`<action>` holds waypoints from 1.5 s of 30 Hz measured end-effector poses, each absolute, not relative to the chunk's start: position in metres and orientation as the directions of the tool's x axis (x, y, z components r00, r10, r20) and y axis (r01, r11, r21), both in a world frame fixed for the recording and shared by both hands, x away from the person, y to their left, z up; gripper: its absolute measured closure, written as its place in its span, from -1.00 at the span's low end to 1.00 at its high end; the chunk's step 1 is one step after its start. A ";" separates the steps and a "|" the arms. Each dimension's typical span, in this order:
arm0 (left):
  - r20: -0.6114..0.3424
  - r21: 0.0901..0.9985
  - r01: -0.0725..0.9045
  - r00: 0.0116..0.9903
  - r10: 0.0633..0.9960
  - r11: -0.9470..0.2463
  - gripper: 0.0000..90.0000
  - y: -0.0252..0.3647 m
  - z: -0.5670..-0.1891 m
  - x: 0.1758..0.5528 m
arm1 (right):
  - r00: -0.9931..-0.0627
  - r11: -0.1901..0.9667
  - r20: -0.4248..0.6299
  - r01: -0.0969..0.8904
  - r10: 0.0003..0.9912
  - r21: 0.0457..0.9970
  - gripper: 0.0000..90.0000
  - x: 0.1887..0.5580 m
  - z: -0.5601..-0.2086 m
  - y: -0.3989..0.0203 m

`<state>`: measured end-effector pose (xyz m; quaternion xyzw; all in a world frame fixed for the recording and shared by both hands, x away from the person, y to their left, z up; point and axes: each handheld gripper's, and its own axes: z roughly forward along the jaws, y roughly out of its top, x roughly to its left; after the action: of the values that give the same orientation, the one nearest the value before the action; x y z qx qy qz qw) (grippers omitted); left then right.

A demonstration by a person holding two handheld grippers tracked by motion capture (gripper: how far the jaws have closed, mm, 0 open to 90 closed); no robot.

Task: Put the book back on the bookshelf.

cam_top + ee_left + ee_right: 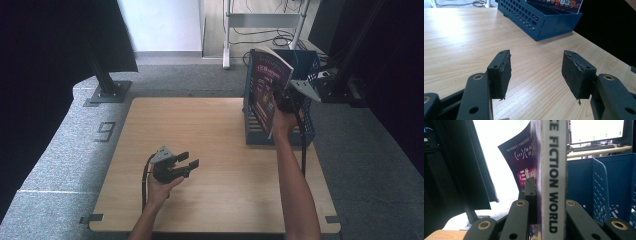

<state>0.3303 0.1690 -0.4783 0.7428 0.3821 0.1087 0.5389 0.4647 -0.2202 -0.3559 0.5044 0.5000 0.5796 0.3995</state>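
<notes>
Daylight is washing in from far side, blowing out white backdrop [506,150] in right gripper view. Glare is pooling on pale wooden tabletop [446,25] in left gripper view. Dark curtains [40,60] are swallowing high view edges. White magazine spine [554,177] is blurring close up; high view is looking soft.
</notes>
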 end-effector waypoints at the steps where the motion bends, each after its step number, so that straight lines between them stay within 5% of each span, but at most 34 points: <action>1: -0.249 0.884 0.450 0.684 0.686 -0.128 -0.09 0.169 -0.478 0.330 | -0.171 -0.181 0.185 0.039 0.968 0.983 0.81 0.466 -0.356 -0.220; 45: -0.262 0.897 0.437 0.646 0.717 -0.066 -0.08 0.194 -0.472 0.323 | -0.136 -0.168 0.169 0.017 0.976 0.986 0.81 0.508 -0.370 -0.212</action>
<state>0.3233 0.1936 -0.4717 0.7188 0.4015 0.1267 0.5532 0.5081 -0.2118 -0.3699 0.5066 0.4902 0.5724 0.4190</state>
